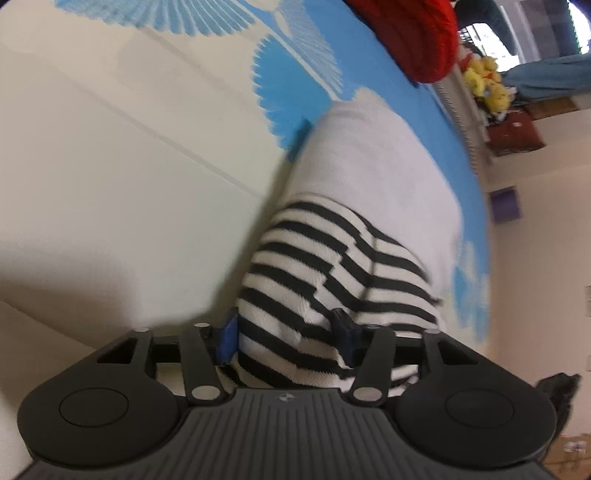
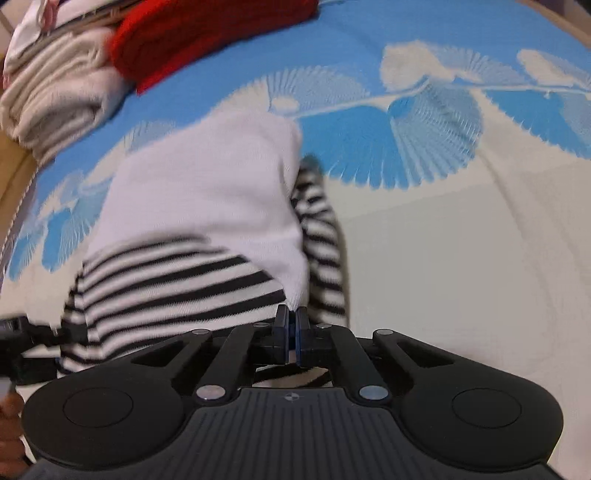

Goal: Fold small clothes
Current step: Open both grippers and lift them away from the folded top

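Observation:
A small white top with black-and-white striped parts (image 1: 369, 177) lies on a blue and cream bedspread (image 1: 110, 184). My left gripper (image 1: 286, 330) straddles a bunched fold of the striped cloth (image 1: 295, 280), which fills the gap and touches both fingers. In the right wrist view the same top (image 2: 199, 192) lies ahead with a striped sleeve (image 2: 321, 240) along its right side. My right gripper (image 2: 291, 325) has its fingers pressed together on the near edge of the top, where the white cloth meets the stripes.
A red knit garment (image 2: 207, 33) and a stack of folded cream clothes (image 2: 55, 92) lie at the far side of the bed. Yellow plush toys (image 1: 484, 81) sit beyond the bed's edge. Cream bedspread (image 2: 461, 258) stretches to the right of the top.

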